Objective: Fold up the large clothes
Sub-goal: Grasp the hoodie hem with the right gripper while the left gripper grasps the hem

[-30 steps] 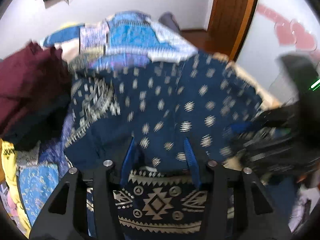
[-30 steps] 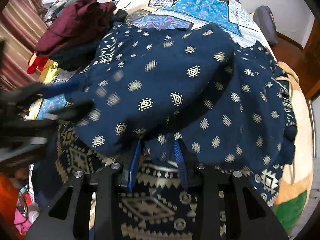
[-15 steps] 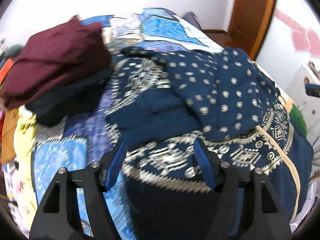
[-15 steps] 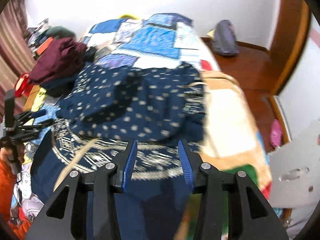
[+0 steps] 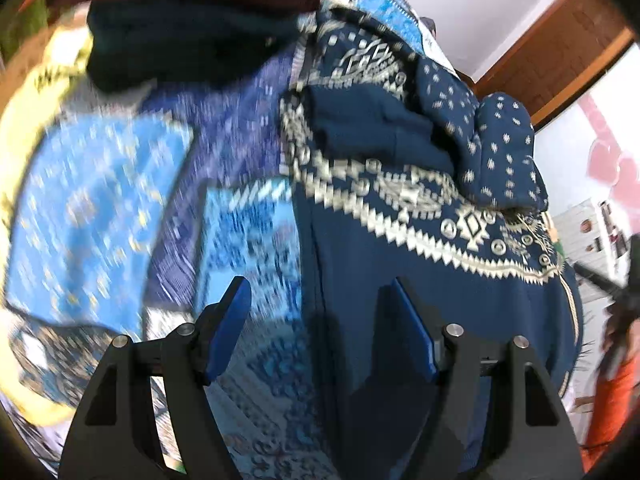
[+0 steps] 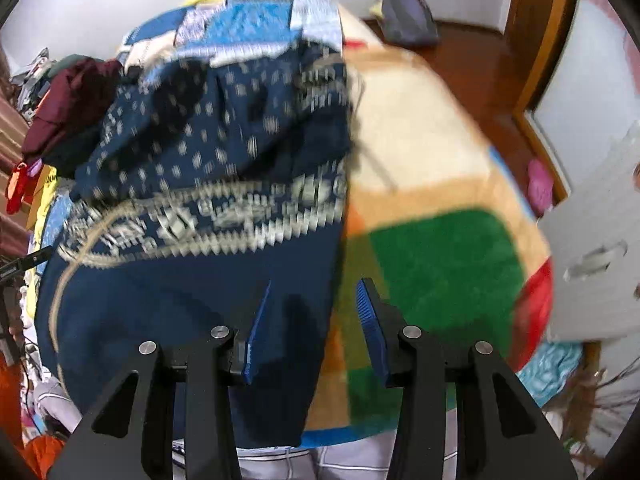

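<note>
A large navy garment (image 5: 400,280) with a cream geometric band and small dotted motifs lies on the bed, its dotted upper part folded down over the plain lower part. My left gripper (image 5: 320,300) hovers open over the garment's left edge, with nothing pinched between its blue pads. In the right wrist view the same garment (image 6: 180,300) fills the left half. My right gripper (image 6: 314,304) is open above the garment's right edge, straddling the line where the cloth meets the blanket. Both views are blurred by motion.
A blue patchwork quilt (image 5: 92,208) lies left of the garment and a beige, green and red blanket (image 6: 440,264) lies right of it. A pile of maroon and dark clothes (image 5: 180,0) sits at the far left. A grey bag (image 6: 408,16) lies on the wooden floor. A white drawer unit (image 6: 592,240) stands at the right.
Both grippers let go of the dotted cloth they had carried forward, and their jaws widened. They then moved apart, the left to the garment's left edge and the right to its right edge.
</note>
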`<action>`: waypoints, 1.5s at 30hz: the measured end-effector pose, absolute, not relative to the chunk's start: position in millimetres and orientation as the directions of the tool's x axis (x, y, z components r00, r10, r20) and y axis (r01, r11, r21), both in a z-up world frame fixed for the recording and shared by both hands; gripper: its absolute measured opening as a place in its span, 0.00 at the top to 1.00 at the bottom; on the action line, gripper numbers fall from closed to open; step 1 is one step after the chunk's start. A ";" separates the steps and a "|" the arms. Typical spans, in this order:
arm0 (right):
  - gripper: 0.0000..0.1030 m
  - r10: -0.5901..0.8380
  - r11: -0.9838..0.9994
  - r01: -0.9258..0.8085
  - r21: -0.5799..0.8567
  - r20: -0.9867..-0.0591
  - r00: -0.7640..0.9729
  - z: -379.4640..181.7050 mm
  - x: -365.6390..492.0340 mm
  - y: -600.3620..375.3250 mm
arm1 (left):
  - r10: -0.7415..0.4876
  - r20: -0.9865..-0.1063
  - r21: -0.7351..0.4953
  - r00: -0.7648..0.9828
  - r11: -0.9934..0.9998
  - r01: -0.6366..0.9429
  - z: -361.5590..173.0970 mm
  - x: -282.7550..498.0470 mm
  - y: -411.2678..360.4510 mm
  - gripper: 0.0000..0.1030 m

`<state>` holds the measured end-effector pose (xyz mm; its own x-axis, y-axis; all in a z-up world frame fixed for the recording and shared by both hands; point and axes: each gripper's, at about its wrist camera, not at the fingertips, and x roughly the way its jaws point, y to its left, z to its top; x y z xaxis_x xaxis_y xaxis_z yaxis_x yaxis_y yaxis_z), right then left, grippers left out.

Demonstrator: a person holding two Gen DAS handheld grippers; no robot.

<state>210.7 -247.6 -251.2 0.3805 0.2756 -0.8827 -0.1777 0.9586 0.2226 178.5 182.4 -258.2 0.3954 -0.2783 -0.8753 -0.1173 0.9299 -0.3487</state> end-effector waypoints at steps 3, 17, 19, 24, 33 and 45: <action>0.62 0.283 0.957 -0.158 0.241 -0.893 0.350 -269.3 207.2 -244.0 | -0.351 -0.855 -0.427 0.381 0.894 -0.135 -265.9 169.8 181.7 0.31; 0.83 0.482 0.875 -0.164 0.455 -0.797 0.364 -279.7 209.1 -243.8 | -0.430 -0.793 -0.489 0.432 0.872 -0.030 -236.4 162.9 139.0 0.61; 0.88 0.514 0.854 -0.154 0.496 -0.762 0.394 -274.8 209.8 -246.1 | -0.423 -0.789 -0.483 0.445 0.875 -0.026 -228.8 166.2 141.1 0.84; 0.91 0.533 0.839 -0.205 0.504 -0.686 0.495 -234.1 216.6 -243.8 | -0.407 -0.748 -0.477 0.523 0.879 0.001 -194.5 184.9 148.9 0.94; 0.91 0.466 0.875 -0.220 0.430 -0.628 0.623 -193.4 267.1 -232.7 | -0.325 -0.673 -0.427 0.664 0.904 0.009 -144.4 249.0 167.5 0.94; 0.80 0.349 0.936 -0.168 0.309 -0.760 0.548 -242.4 306.6 -227.8 | -0.224 -0.838 -0.344 0.498 0.924 -0.164 -248.0 297.3 187.1 0.89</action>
<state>306.6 -227.8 -242.4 0.5481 0.3493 -0.7600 -0.1682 0.9361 0.3089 297.3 187.1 -248.0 0.4981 -0.2238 -0.8378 -0.1638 0.9245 -0.3443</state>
